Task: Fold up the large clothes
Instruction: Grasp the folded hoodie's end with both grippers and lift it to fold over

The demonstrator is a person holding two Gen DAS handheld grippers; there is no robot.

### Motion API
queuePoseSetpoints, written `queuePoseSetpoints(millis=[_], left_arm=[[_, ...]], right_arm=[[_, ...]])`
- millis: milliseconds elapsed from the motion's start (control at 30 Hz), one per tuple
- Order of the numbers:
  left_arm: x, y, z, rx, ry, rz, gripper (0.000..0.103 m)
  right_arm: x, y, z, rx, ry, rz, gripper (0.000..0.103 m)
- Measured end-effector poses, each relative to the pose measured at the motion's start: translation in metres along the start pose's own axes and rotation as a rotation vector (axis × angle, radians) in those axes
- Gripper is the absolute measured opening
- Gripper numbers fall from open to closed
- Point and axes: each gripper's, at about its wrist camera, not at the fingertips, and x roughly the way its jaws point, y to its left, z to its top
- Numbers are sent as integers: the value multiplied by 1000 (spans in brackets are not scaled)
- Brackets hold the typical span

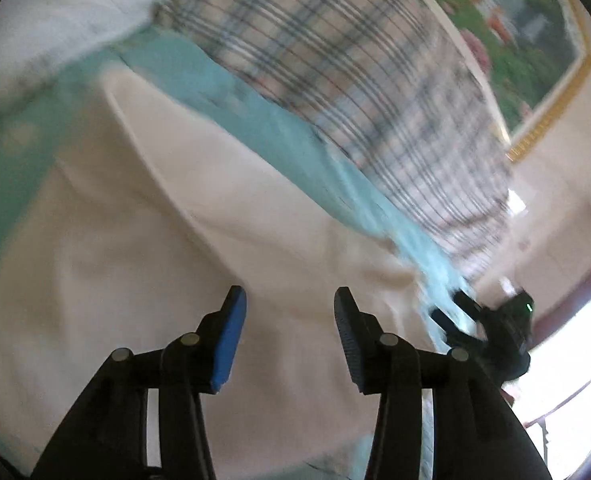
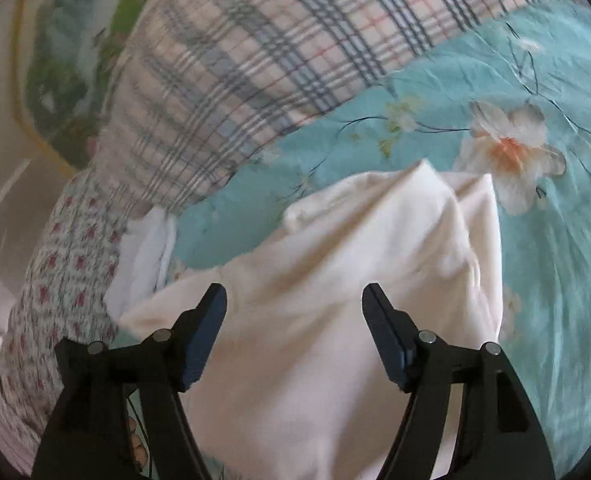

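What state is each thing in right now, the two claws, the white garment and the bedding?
Left claw: open, nothing between its fingers.
Right claw: open, empty.
White garment: lying on the bed, partly folded, bunched at its far end.
Floral sheet: spread out, wrinkled.
Plaid quilt: heaped beyond the garment.

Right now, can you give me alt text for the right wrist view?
Open right gripper above a cream garment, fingers apart and gripping nothing. The garment lies rumpled on a turquoise floral bedsheet, with a plaid quilt behind.
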Motion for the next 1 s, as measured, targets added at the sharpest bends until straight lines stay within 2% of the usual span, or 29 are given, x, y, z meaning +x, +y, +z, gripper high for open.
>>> queuePoseSetpoints(millis=[67,100,200,267,300,333,367,433,500,567,633,700,767,900,933,967,1000], left_arm=[[16,-13,-12,50,65,-33,46],[28,-19,-16,91,99,-15,46],[56,-19,-8,146,147,41,45],[64,-8,9,134,131,69,44],[65,2,23,124,98,117,44],[64,12,32,111,70,158,44],[62,26,43,85,42,160,43],[59,50,55,25,12,160,31],[56,71,60,-27,2,142,9],[51,80,58,-69,1,131,8],[39,76,50,-74,-5,159,12],[23,66,35,-70,-15,146,40],[6,53,18,-72,-32,132,55],[-33,35,-25,-83,-25,82,61],[-42,33,-39,-100,-24,76,64],[-50,34,-50,-116,-23,80,68],[-58,35,-62,-141,-21,90,69]], right_arm=[[1,9,-13,-51,32,12,71],[9,16,-19,-98,75,-7,71],[43,27,-28,-259,191,-194,65],[60,20,-22,-303,209,-270,64],[65,11,-16,-303,192,-306,64],[69,2,-9,-285,171,-337,64],[71,-10,-1,-243,153,-361,62],[73,-30,7,-147,128,-322,60],[70,-32,10,-117,104,-318,60],[67,-26,6,-126,98,-339,61],[60,-22,2,-111,97,-324,61],[47,-16,-7,-89,91,-281,61],[34,-6,-18,-84,78,-240,61],[16,14,-45,-79,70,-177,58],[14,17,-52,-72,72,-170,54],[12,20,-59,-62,74,-163,42],[11,21,-66,-49,80,-155,36]])
